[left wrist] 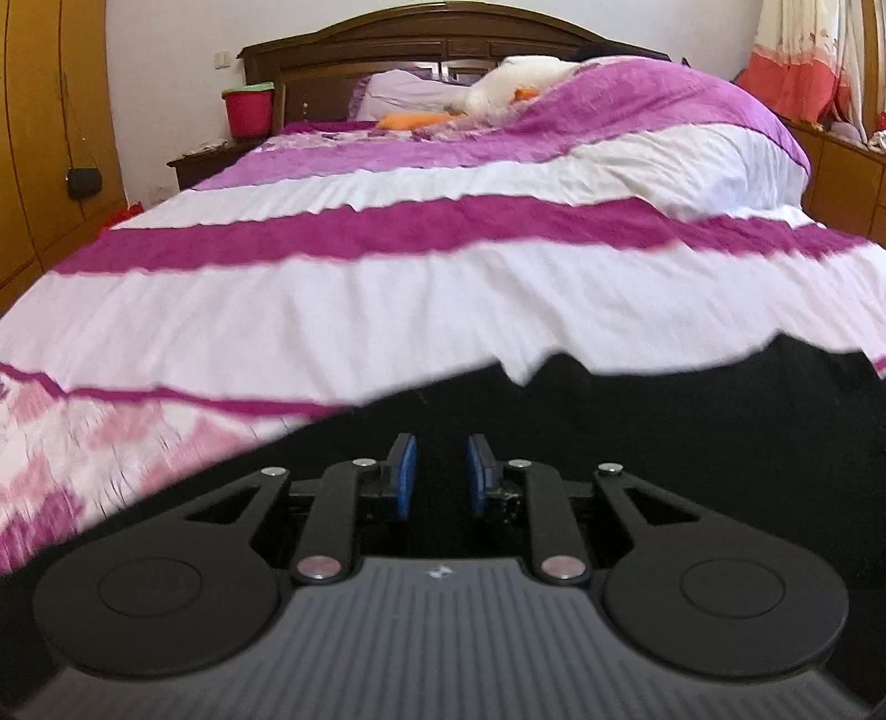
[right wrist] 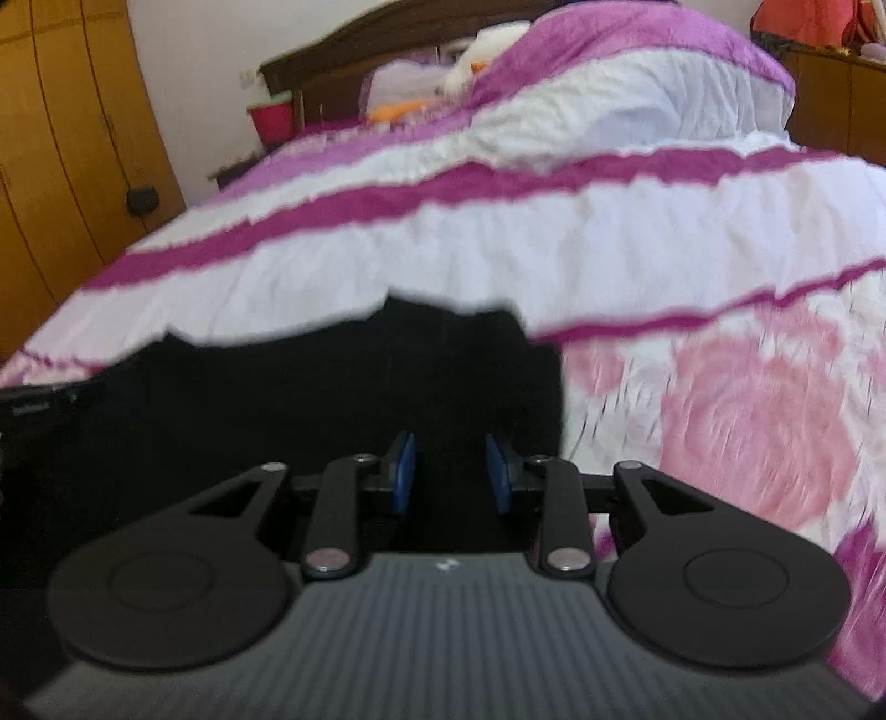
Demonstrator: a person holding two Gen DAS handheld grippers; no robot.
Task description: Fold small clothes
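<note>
Your left gripper sits low over a black garment, its jaws parted with a clear gap between the blue pads and nothing pinched between them. In the left wrist view the garment fills the lower half from about 4 o'clock round to 8 o'clock, and its ragged far edge runs across the white band of the quilt.

Your right gripper also has its jaws apart, the gap a little wider, with nothing between its pads. In the right wrist view the garment spreads from the centre out to 9 o'clock; its right edge drops straight down just beside the right finger. Pink rose print on the quilt lies at 3 to 4 o'clock.

The garment lies on the near end of the bed. Whether either gripper touches the cloth, you cannot tell: everything there is black on black.

Further off, at 12 o'clock, stands the headboard; a red bin is at 11 o'clock, and a white plush rests by the pillow.
</note>
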